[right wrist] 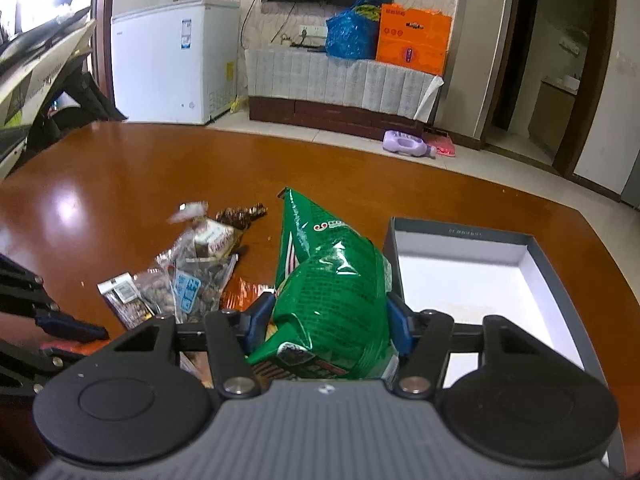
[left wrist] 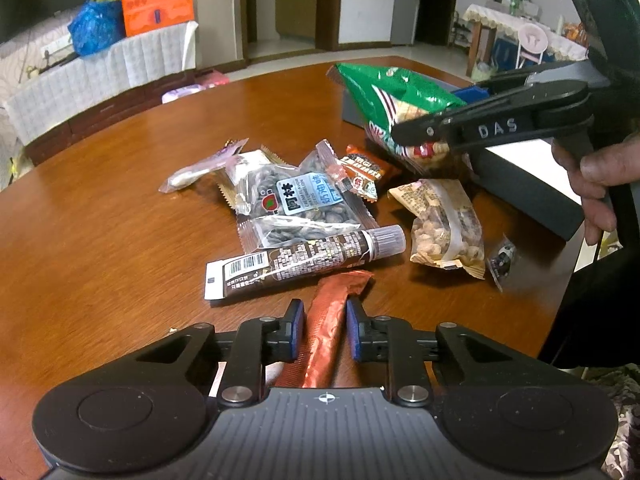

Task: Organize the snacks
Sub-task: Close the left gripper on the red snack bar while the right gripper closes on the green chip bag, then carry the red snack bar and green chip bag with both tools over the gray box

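A thin red-orange stick packet lies on the brown table, and my left gripper is shut on its sides, low over the tabletop. My right gripper is shut on a large green snack bag, squeezing its lower part between the blue pads. From the left wrist view the green snack bag stands tilted at the near edge of the grey box, with the right gripper clamped on it and a hand on the handle. The grey box has a white inside with nothing visible in it.
Loose snacks lie in a pile mid-table: a brown tube, a clear packet of melon seeds, a peanut packet, and small wrapped sweets. Bare tabletop stretches to the left and far side.
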